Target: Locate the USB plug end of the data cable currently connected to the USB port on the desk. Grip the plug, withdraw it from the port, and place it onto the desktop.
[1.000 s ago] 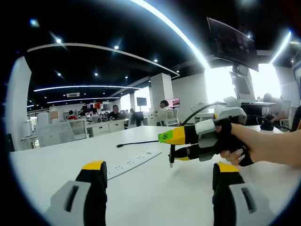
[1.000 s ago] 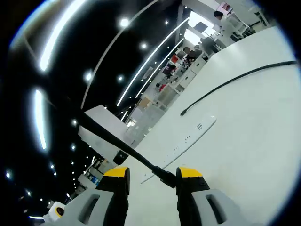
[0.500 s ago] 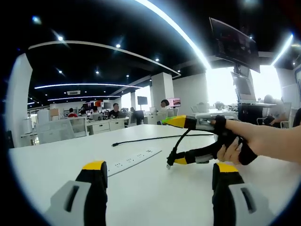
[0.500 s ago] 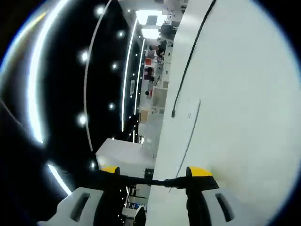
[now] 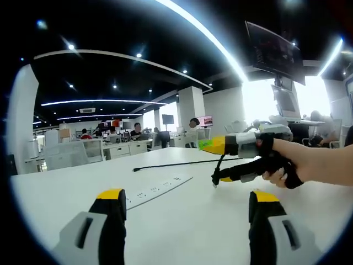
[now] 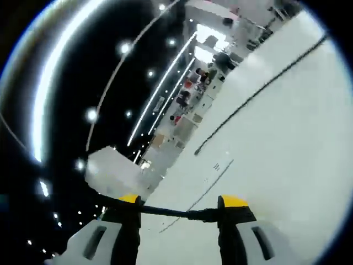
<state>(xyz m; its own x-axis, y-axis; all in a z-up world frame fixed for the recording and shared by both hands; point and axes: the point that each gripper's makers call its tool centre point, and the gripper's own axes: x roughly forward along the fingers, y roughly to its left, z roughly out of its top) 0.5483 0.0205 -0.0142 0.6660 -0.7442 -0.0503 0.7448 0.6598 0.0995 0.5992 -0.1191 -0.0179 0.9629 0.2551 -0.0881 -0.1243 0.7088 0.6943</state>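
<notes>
The USB plug [image 6: 208, 214] is seen in the right gripper view lying crosswise between the two yellow-tipped jaws of the right tool [image 6: 182, 210], its black cable [image 6: 160, 210] running over to the other jaw tip; the plug is out of the port and held above the desk [image 6: 287, 165]. In the left gripper view the same tool [image 5: 219, 163] is seen coming in from the right, held by a person's hand [image 5: 281, 165], with the plug [image 5: 216, 179] hanging at its lower jaw tip, just above the desk surface [image 5: 182, 221] and apart from it. The right tool is closed on the plug. A white power strip [image 5: 157, 191] is set flat on the desk, left of the plug and well apart from it; in the right gripper view it appears as a thin pale bar [image 6: 212, 176]. A second black cable [image 5: 176, 163] is laid across the desk behind the strip, its free end [image 5: 135, 169] lying on the surface. The left tool [image 5: 187, 212] is held with its jaws wide apart and nothing between them, low over the near part of the desk. An open office with desks and seated people is seen behind.
</notes>
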